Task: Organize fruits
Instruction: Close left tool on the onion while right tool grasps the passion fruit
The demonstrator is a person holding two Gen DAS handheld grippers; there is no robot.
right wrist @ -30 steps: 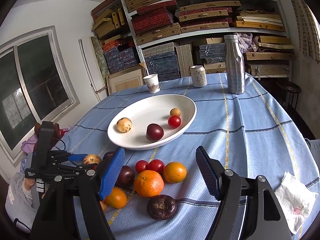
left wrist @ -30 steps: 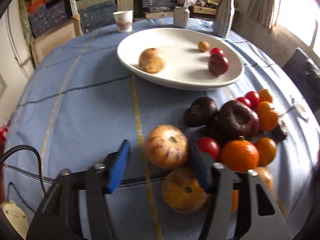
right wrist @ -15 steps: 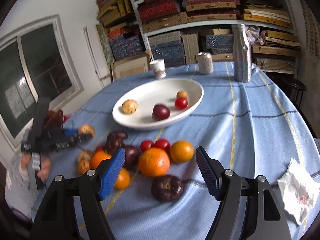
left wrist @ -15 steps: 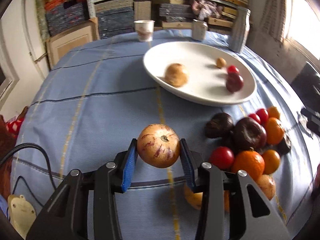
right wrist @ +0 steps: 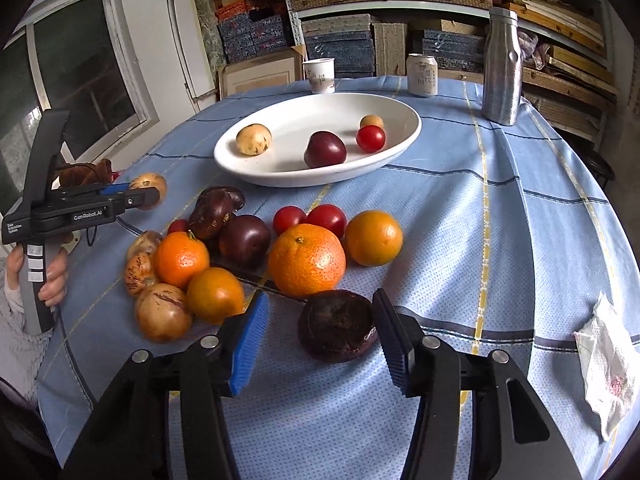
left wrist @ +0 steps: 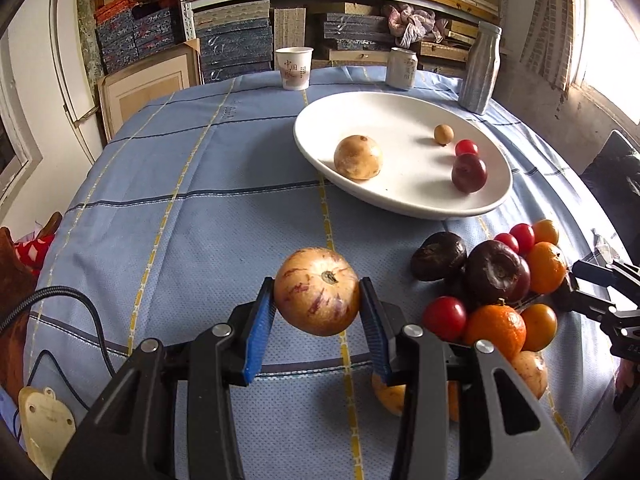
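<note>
Pads of my left gripper pinch a streaked yellow fruit above the tablecloth; my right gripper straddles, spread, a dark wrinkled fruit.

The left gripper, clamped on a streaked yellow fruit, hung over bare blue tablecloth; the cloth lay open from there to the near rim of the white dish. To its right the pile of oranges, tomatoes and dark fruits crowded the cloth. Inside the dish, room lay between the yellow fruit at the left and the dark plum, tomato and small brown fruit at the right. The right gripper, fingers spread, stood around a dark wrinkled fruit, with the big orange just beyond it. Behind the dish a paper cup, a can and a steel bottle stood in a row.
</note>
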